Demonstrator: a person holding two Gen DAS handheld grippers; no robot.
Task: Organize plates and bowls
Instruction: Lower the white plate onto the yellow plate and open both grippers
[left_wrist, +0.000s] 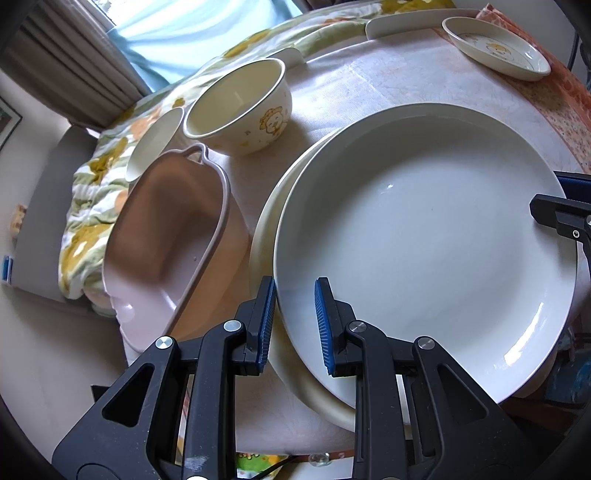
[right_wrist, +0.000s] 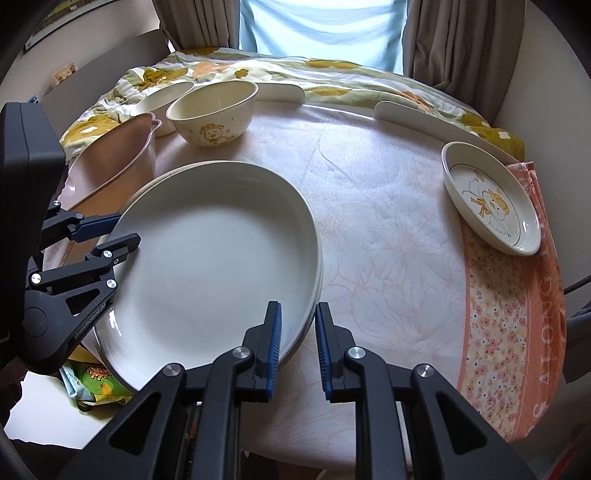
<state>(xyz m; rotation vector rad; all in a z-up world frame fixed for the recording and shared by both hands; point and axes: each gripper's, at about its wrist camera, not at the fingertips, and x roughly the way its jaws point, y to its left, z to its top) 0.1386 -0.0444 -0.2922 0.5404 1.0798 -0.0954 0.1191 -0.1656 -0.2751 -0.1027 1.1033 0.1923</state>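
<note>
I see a glossy, smooth ceramic white plate (left_wrist: 424, 236). The cloth (right_wrist: 388, 229) on the desk looks woven and matt. My left tool (left_wrist: 294, 325) has matt black plastic with ribbed blue pads (left_wrist: 322, 325).

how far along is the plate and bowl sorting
Done: one white plate sits on another. In hand: both tongs, left and right, straddle its rim, not closed. Left: cartoon bowl, small bowl, chick dish, pink dish.

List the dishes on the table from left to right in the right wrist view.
Pink baking dish → cartoon bowl → large white plate → small cartoon plate. The plain white bowl behind the pink dish is left out, since it overlaps its neighbours.
</note>
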